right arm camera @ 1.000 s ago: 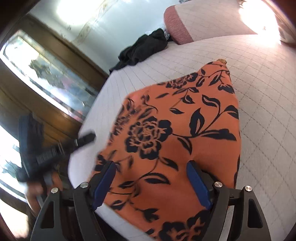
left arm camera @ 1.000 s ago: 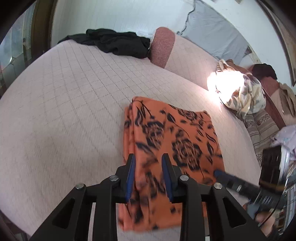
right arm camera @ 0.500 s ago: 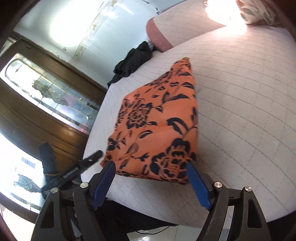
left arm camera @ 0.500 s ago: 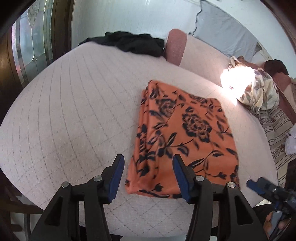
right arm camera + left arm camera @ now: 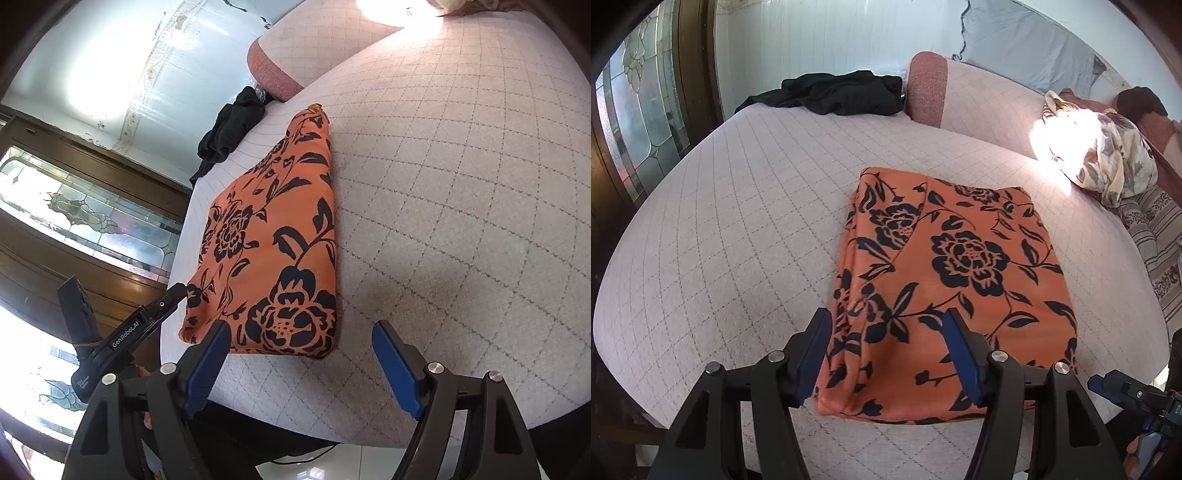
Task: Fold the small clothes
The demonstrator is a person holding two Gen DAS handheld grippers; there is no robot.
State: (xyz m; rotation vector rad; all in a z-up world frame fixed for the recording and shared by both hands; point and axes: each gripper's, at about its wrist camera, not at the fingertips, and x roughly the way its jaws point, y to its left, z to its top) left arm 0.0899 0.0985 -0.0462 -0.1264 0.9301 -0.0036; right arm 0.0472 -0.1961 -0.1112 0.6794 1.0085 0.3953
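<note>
Orange floral garment (image 5: 945, 280) lay folded near the bed (image 5: 731, 229) edge, left gripper (image 5: 886, 354) just opening and right gripper (image 5: 299, 365) both apart, empty; a careless regrasp risked dragging the fold loose.

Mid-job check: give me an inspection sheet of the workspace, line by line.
Surface: quilted pale bed, flat.
Job's things: orange floral cloth folded into a rectangle, lying near the front edge.
Clutter: black garment at the far edge; floral bundle on the right.
Grippers: left gripper open over the cloth's near end, jaws have just been opening, pads not pressing; right gripper open at the cloth's near corner, holding nothing.
Cables: nothing seen.
Surroundings: leaded-glass door, pale wall.
</note>
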